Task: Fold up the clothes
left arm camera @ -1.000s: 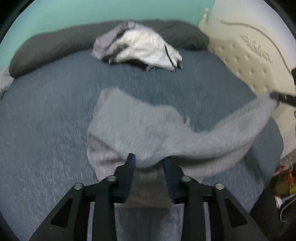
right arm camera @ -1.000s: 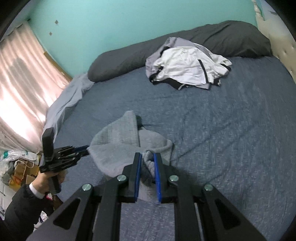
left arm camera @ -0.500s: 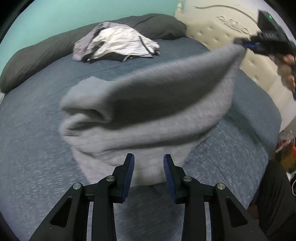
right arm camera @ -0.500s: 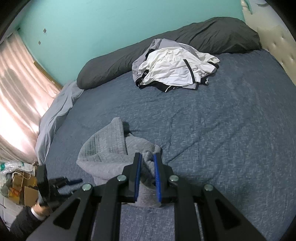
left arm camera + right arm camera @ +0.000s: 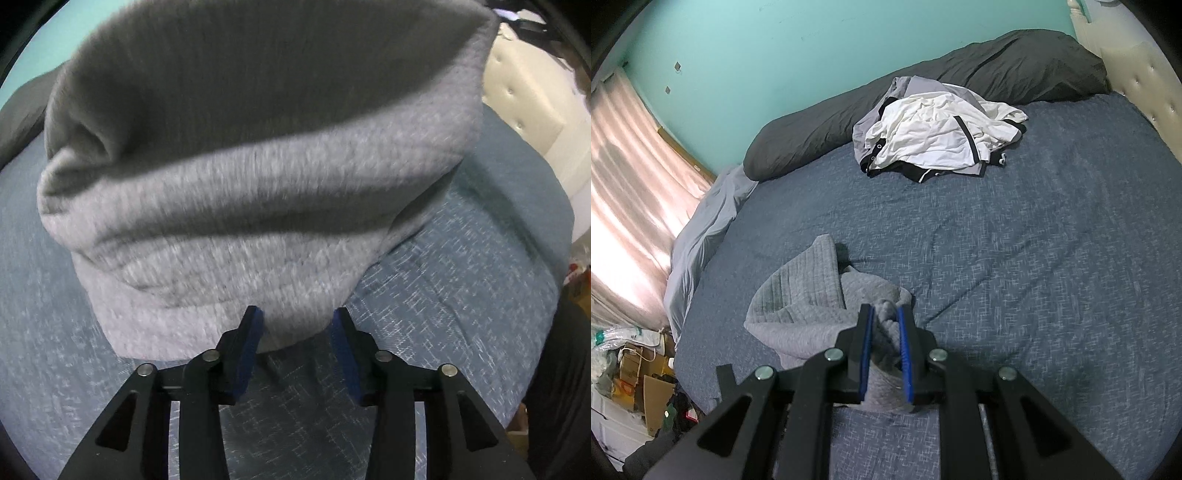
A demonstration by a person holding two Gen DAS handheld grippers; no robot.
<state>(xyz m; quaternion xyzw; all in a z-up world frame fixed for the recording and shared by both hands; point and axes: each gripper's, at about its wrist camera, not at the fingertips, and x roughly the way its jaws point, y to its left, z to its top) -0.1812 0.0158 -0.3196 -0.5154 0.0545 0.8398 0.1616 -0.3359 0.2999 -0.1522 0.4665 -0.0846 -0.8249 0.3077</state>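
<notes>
On the blue bedspread (image 5: 1015, 258) we have the grey knit sweater (image 5: 240, 221) half lifted: its lower folds rest on the bed just ahead of our left gripper (image 5: 297, 325), while the upper edge is stretched up toward our right gripper (image 5: 885, 325). A second ago the left jaws were pinching the near edge of the knit; now they are opening, and the cloth sits at the mouth of the gap rather than pressed by the blue pads. We have also brought that hand down close to the bed, so the sweater fills nearly all of its view. Our right gripper has kept its place and stays clamped on a bunched wad of the grey knit, jaws almost together. We read this as the left side of a fold being laid down and let go, with the right end not yet placed. A crumpled white and grey garment (image 5: 938, 136) lies untouched by the dark bolster pillow (image 5: 979, 77).
</notes>
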